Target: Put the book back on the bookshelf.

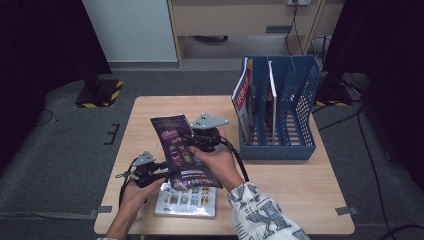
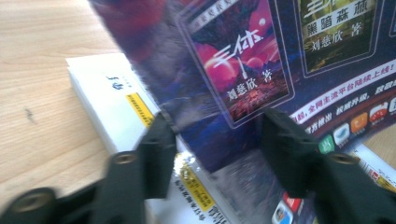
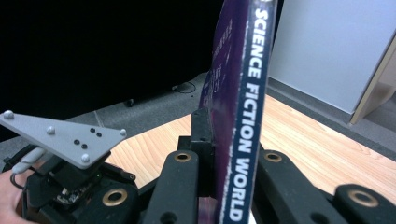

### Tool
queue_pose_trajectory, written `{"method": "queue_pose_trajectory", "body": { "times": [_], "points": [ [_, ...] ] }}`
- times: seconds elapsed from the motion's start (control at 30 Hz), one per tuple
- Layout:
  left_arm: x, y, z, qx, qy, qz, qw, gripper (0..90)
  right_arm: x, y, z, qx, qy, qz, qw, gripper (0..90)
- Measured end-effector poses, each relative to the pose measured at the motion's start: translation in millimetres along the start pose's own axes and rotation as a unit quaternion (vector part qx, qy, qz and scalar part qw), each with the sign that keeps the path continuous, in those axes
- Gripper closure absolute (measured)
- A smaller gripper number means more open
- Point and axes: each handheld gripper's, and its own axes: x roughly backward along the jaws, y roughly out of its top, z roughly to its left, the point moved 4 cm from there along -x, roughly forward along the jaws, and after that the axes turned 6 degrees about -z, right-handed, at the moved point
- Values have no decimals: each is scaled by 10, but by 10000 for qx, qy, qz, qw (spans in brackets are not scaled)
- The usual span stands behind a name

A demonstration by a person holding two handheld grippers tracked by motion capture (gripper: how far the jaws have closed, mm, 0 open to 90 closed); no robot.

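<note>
Magazine held tilted above the bench, its purple cover facing up, as a person works it with a tool in each hand. The right tool pinches the magazine at its spine, jaws pressed tight on both faces, seemingly to carry it. The left tool sits at the lower corner with its jaws spread either side of the edge; whether the pads bear on the paper cannot be told. Its likely purpose is to steady the floppy pages. A white book lies flat just beneath. The blue file rack, already holding magazines upright, stands near, probably the destination.
</note>
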Motion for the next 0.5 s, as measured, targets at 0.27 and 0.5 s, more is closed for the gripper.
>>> {"method": "queue_pose_trajectory", "body": {
  "times": [0.27, 0.5],
  "points": [
    [84, 87, 24, -148, 251, -42, 9996, 775, 45, -8, -71, 42, -80, -29, 10000, 838],
    [135, 144, 13, -416, 538, -98, 9976, 790, 70, 0, -92, 57, -114, -58, 9999, 837]
  ]
}}
